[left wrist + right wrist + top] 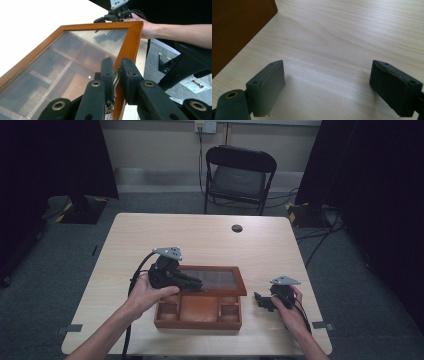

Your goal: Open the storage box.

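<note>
My left gripper (117, 75) has its jaws nearly closed, pinching a small brass clasp (115, 80) on the front edge of the lid (130, 45). Pads press the clasp from both sides. The lid is a wooden frame with a glass pane, held raised and tilted over the wooden box (198, 312). In the high view the left gripper (192, 283) sits at the lid's near-left part, left hand (150, 292) wrapped around its body, cable trailing toward the near edge.

My right gripper (327, 82) has jaws wide apart, nothing between them, bare desk (342, 37) below. The dark brown side of the box (234, 27) shows at its left. In the high view the right gripper (261, 300) rests low, just right of the box and apart from it, right hand (290, 307) behind it.

The box sits near the desk's near edge, centre, with compartments open to view: small ones left and right, a larger one in the middle. The lid rises from its far side.

Far off, a black folding chair (239, 175) stands behind the desk (210, 235). Small dark round grommet (237, 228) in the desk's far part.
</note>
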